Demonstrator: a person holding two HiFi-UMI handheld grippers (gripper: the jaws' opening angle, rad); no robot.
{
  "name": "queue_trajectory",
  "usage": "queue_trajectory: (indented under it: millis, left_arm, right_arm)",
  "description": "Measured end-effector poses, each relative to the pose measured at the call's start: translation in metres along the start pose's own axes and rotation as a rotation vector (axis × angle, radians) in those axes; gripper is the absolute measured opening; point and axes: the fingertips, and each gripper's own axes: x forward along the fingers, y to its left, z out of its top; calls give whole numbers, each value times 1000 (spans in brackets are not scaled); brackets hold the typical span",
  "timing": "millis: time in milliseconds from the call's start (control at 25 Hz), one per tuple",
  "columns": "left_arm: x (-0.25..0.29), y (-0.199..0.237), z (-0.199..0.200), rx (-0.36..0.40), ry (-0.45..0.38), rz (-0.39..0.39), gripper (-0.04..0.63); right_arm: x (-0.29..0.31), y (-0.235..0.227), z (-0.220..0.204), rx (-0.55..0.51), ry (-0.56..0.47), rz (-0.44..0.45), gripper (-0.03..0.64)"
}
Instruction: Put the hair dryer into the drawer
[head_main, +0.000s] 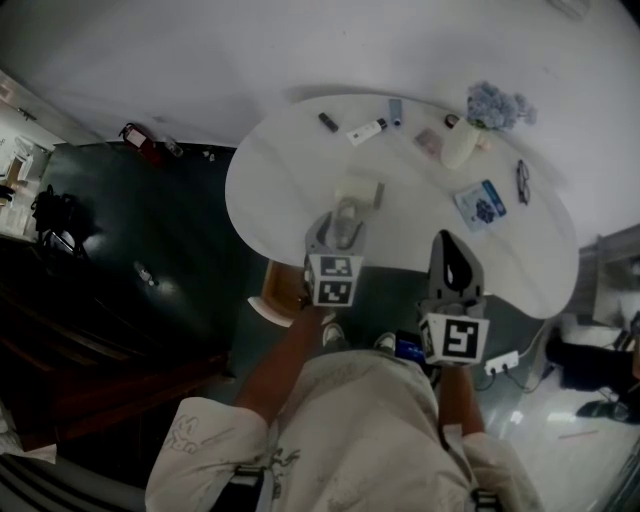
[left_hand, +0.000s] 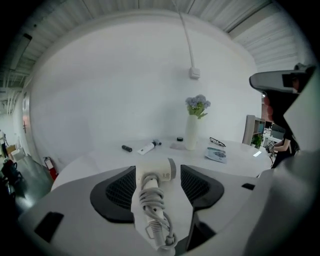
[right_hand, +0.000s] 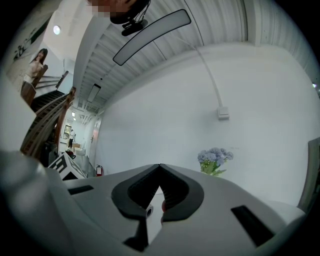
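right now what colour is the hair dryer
White hair dryer, clearest in the left gripper view.

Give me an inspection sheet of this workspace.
Surface: white oval table.
Job's things: hair dryer lying on the table; drawer not made out.
Clutter: vase of flowers, glasses, booklet, marker, tube, all at the far side.
Tools: left tool open, astride the hair dryer, not pressing; right tool shut, empty.
Cables: cord wound round the dryer's handle; wall cable; power strip on the floor.
Surroundings: white wall, fire extinguisher, dark floor.
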Motion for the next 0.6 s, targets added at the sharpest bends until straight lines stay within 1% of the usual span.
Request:
queue_trajectory:
  millis: [120,280,360,480,600]
  left_arm:
    - [15,1,-17,-34,61,-9,281]
    - [32,0,-34,-24,125,-9,289]
    - [40,2,-42,-47,163,-8,293]
    - [49,8,-45,-87,198,-2,299]
    - [61,15,-55,-102,253,10,302]
  right_arm:
    - [0,2,-1,-4,-2,9,3]
    - [0,3,-3,-16,8,20,3]
    - [0,3,-3,-24,13,25,3]
    - [-2,4,-4,-31,24,27,3]
    - [-3,3,-4,-30,29,22,3]
